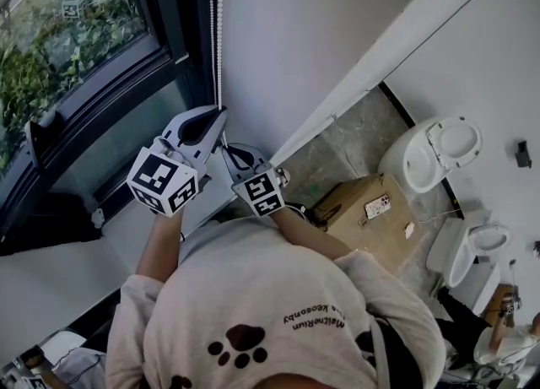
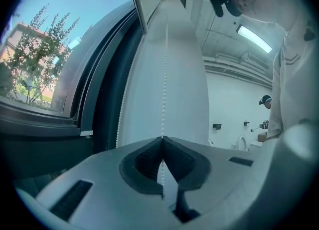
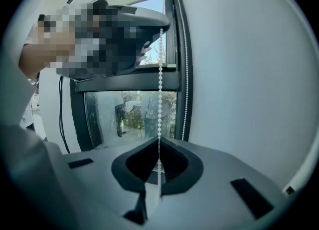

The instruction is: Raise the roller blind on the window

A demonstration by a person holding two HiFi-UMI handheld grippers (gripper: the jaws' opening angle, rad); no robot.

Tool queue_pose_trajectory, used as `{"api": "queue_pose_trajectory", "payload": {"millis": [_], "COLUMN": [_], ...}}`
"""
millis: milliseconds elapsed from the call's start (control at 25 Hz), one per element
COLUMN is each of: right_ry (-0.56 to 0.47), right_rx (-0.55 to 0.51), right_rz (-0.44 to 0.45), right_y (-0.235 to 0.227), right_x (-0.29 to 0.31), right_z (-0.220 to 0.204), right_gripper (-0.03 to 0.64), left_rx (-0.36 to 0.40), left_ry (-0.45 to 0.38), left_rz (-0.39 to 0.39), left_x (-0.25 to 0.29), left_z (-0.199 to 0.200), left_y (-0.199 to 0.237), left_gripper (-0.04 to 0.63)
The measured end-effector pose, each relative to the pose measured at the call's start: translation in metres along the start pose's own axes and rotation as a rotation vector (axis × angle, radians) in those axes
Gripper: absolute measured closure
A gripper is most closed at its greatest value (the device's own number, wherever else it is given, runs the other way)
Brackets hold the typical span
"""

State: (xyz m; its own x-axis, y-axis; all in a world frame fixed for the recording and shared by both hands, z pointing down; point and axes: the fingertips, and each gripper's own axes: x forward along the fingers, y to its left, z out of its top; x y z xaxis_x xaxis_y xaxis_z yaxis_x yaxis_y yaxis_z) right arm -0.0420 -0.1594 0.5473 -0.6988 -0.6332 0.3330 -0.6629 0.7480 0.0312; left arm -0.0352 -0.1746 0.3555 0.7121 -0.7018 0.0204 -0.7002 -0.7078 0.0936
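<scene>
Room w/ white wall (image 1: 337, 41), dark-framed window (image 1: 76, 50) at 10 o'clock: blind's bead chain (image 1: 218, 33) hangs at 12 o'clock beside the frame, left tongs (image 1: 218, 112) above, right tongs (image 1: 228, 151) just below, both clamped shut on the same strand, prob. to share the downward haul.

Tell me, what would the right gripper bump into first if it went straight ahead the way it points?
Probably the lower window pane. The right gripper, shut on the bead chain, points at that glass, though how far off it is is hard to judge.
</scene>
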Motion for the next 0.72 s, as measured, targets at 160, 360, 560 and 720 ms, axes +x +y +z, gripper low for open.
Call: {"api": "queue_pose_trajectory", "payload": {"millis": [160,360,560,720], "right_ry": [0.040,0.068,0.075,0.096], "right_rx": [-0.005,-0.002,-0.018,-0.002], "right_rz": [0.011,0.021,0.016,0.036], "right_y": [0.001,0.004,0.005,0.005], "right_x": [0.001,0.001,-0.002,-0.005], "right_z": [-0.014,-0.024,-0.025,-0.024], "right_gripper": [0.606,0.606,0.604,0.591], "left_rx": [-0.018,-0.041,-0.041,-0.043], "left_ry": [0.018,0.025,0.026,0.020], "left_rz": [0.004,0.005,0.009,0.008], "left_x": [0.000,-0.003,-0.004,-0.004], "left_z": [-0.014,-0.024,-0.024,-0.024], "left_y": [0.001,0.002,0.006,0.006], "left_gripper": [0.588,0.588,0.588,0.588]}}
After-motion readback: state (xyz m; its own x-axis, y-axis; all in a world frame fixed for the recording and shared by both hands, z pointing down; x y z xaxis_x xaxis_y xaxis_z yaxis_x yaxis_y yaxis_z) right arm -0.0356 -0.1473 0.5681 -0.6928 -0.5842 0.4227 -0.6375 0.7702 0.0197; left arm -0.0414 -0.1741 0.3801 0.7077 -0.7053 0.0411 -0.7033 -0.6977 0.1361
